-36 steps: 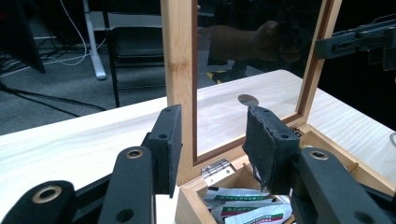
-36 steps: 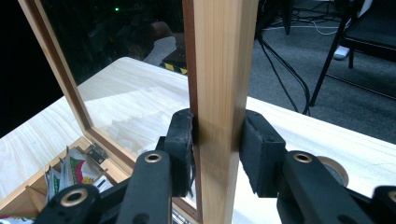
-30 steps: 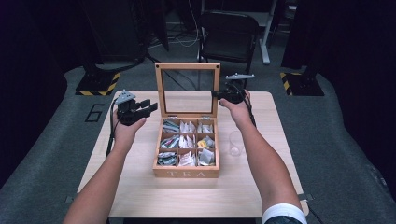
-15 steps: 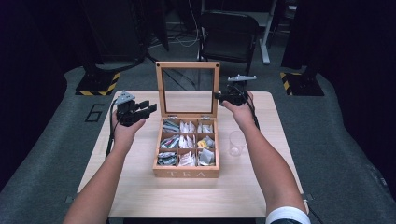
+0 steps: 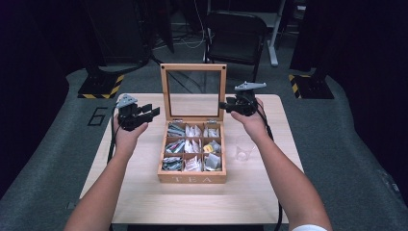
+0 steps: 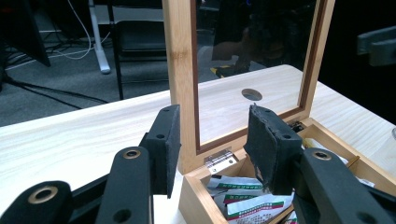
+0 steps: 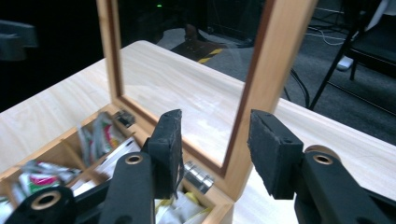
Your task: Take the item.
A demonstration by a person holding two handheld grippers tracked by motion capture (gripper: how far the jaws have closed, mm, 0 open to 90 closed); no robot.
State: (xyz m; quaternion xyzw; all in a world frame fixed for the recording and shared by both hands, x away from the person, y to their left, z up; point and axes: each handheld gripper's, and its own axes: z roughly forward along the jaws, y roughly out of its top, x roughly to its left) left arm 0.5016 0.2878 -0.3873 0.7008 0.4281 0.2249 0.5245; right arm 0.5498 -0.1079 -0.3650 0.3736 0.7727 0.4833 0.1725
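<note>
Both forearms reach forward from the near edge, hands raised and well apart. The left gripper (image 5: 153, 112) points rightward, its jaws parted and gripping nothing. The right gripper (image 5: 222, 104) points leftward; its jaws have just been opening, nothing pinched.

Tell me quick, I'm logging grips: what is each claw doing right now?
Left claw: open, empty, beside the tea box lid.
Right claw: open, jaws have just been opening, pads apart at the lid's frame edge, holding nothing.
</note>
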